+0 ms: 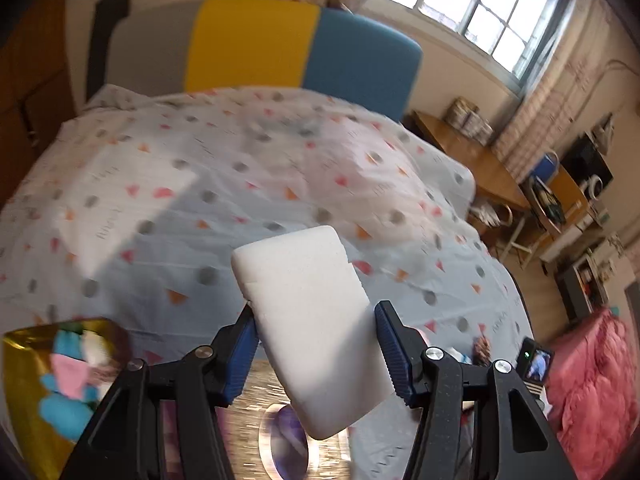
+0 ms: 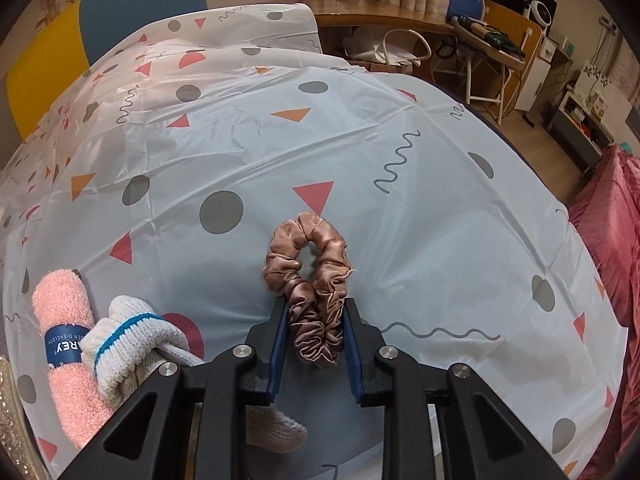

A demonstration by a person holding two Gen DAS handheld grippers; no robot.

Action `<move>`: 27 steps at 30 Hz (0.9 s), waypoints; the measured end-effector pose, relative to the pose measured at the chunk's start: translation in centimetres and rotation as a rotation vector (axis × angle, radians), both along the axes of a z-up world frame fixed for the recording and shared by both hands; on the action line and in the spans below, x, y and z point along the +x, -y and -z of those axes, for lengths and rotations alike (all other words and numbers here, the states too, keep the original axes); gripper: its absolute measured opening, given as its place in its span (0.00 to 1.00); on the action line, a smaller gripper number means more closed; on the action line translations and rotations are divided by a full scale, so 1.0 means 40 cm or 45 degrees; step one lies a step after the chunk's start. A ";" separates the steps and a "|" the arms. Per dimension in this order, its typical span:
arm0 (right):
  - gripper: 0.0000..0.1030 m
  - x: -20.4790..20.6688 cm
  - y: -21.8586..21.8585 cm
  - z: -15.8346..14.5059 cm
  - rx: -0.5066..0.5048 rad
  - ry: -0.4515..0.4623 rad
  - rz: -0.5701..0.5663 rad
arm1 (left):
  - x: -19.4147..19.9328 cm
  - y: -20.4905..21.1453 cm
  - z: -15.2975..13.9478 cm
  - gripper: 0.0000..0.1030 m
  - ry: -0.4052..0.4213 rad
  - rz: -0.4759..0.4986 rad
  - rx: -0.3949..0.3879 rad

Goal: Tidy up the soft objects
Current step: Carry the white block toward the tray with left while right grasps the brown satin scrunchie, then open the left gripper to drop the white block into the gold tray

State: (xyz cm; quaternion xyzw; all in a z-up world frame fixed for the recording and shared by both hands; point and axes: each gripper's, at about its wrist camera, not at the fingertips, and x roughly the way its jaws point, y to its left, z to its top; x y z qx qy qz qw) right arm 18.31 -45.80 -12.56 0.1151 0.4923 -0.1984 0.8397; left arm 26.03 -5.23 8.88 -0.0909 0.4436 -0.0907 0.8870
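In the left wrist view my left gripper is shut on a white foam sponge and holds it tilted above the bed. A gold box at the lower left holds blue, pink and white soft items. In the right wrist view my right gripper is shut on a rose-brown satin scrunchie that rests on the patterned sheet. A rolled pink dishcloth with a blue label and a white knit sock with a blue stripe lie at the lower left.
A bed with a grey, yellow and blue headboard fills both views. A wooden desk and a white chair stand beyond the far edge. A pink quilt lies to the right. A shiny round-patterned lid sits below the sponge.
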 end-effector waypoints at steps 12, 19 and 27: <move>0.23 0.002 -0.029 -0.001 -0.121 -0.026 -0.053 | -0.201 -0.629 0.099 0.56 -0.043 -0.481 0.003; 0.23 -0.002 -0.050 -0.003 -0.194 -0.041 -0.084 | -0.429 -0.856 0.270 0.56 -0.161 -0.717 -0.042; 0.23 -0.003 -0.061 -0.004 -0.228 -0.052 -0.095 | -0.442 -0.876 0.404 0.57 -0.290 -0.727 -0.023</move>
